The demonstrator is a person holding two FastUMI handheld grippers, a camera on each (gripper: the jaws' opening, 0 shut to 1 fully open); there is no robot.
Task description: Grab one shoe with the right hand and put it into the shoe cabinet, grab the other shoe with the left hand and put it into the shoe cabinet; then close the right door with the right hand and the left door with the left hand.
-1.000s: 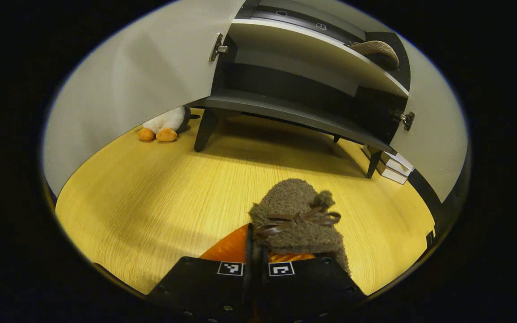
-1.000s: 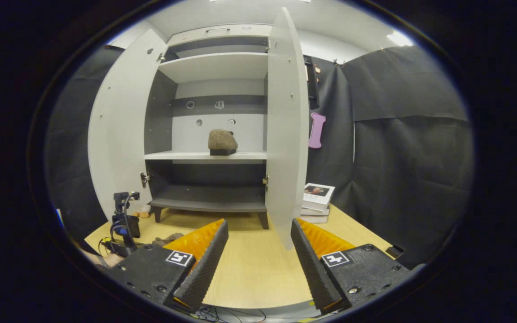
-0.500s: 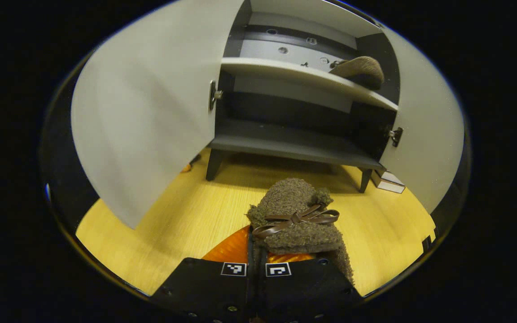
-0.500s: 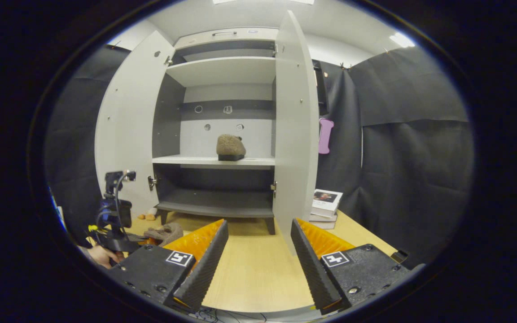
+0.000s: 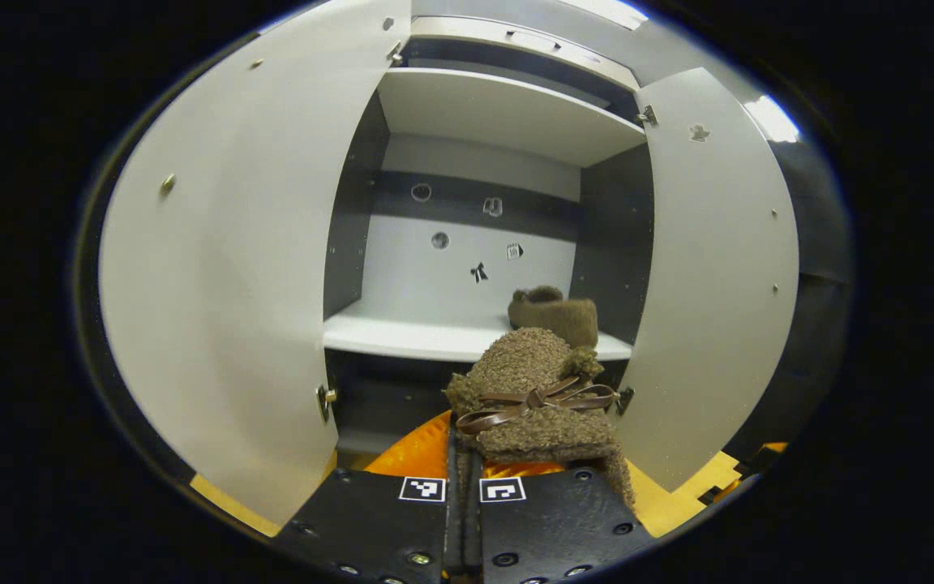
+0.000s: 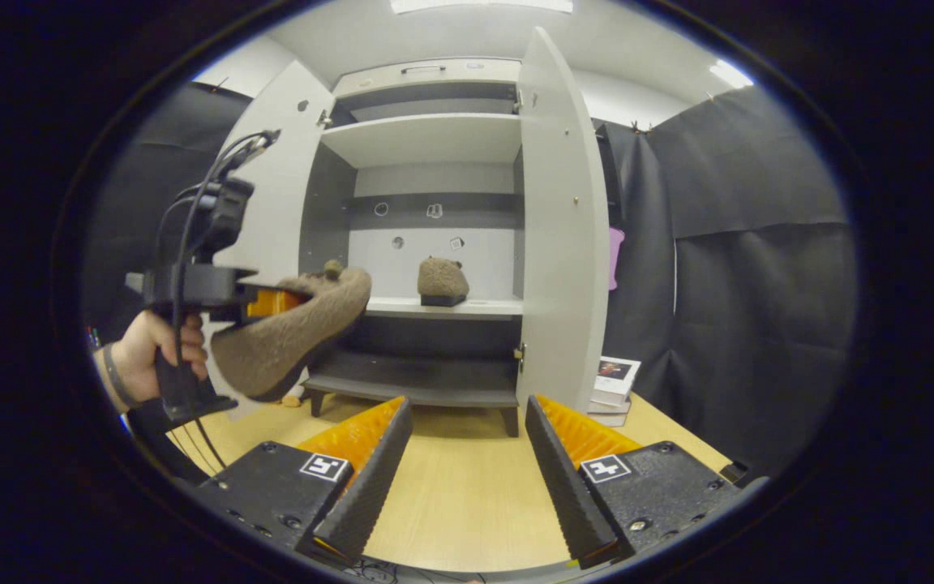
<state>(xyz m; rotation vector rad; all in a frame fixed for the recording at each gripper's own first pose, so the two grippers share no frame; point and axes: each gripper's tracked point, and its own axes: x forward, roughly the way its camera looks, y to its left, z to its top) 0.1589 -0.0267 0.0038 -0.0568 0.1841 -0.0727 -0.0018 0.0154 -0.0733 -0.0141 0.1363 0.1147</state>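
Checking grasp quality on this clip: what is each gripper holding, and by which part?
The left gripper is shut on the second shoe, pinching its heel-end rim behind the bow. The right gripper is open, holding nothing.

At the left edge of the right gripper view, a person's hand grips the handle of the left gripper, held raised and roughly level, its fingers closed together on the heel of a fuzzy brown shoe. In the left gripper view the same gripper shows at bottom centre, fingers pressed nearly together with the shoe pinched between them. The right gripper, at the bottom of its own view, has its fingers spread wide apart, with nothing between them.
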